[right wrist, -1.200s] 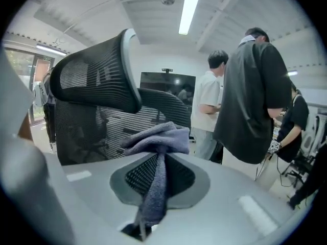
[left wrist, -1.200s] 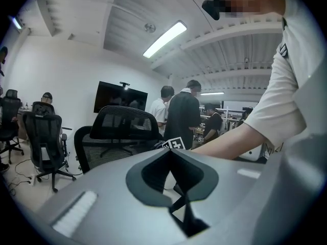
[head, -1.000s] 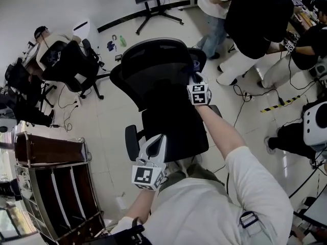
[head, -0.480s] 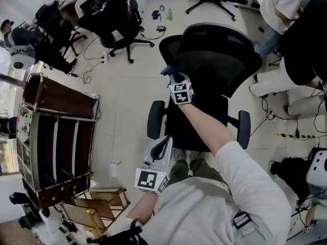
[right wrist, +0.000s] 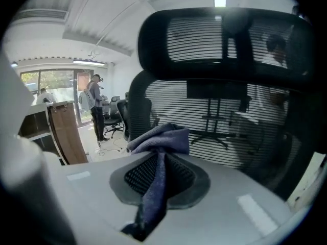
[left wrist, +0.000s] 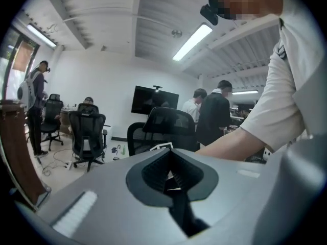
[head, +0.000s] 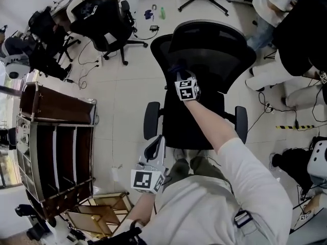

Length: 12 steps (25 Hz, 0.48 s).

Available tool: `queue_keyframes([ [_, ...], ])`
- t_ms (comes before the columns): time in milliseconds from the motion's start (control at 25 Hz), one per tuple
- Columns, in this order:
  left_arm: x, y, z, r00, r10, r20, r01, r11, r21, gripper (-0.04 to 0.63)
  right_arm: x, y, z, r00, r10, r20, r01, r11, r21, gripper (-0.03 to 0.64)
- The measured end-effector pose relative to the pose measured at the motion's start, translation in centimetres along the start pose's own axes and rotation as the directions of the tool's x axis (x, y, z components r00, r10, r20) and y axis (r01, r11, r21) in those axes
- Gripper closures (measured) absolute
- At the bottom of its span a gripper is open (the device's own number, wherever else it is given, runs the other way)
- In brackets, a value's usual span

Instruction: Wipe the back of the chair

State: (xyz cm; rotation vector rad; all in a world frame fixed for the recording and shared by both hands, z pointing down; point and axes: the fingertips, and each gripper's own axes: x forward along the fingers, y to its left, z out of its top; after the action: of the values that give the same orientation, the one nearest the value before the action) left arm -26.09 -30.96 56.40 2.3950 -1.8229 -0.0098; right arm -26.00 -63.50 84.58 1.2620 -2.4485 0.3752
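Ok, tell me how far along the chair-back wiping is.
Done: the blue cloth is clamped in the right gripper. In hand: it is held up at the mesh backrest of the black office chair; contact cannot be confirmed. Left: the mesh shows no sign of which parts are wiped, so assume most of it. The left gripper is shut, empty, held low.

A dark wooden shelf unit (head: 56,137) stands on the pale tiled floor (head: 122,101), with a black office chair (head: 102,19) just beyond its far end, a green bottle (head: 163,12) farther past that chair, and standing people (head: 286,29) well apart from the unit, across the room.
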Motion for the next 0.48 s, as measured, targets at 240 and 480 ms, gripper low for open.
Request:
queue_keyframes([
  [240, 4.9, -6.2, 0.0, 0.989, -0.145, -0.006, 0.145, 0.989, 0.036, 0.540, -5.8, -14.4, -4.6, 0.986, -0.167, -0.019, 0.168, 0.984, 0.064, 0.571],
  [480, 7.4, -12.1, 1.4, 0.960, -0.279, -0.026, 0.280, 0.957, 0.074, 0.540, -12.9, -26.4, -8.4, 0.943, -0.323, -0.084, 0.331, 0.936, 0.120, 0.571],
])
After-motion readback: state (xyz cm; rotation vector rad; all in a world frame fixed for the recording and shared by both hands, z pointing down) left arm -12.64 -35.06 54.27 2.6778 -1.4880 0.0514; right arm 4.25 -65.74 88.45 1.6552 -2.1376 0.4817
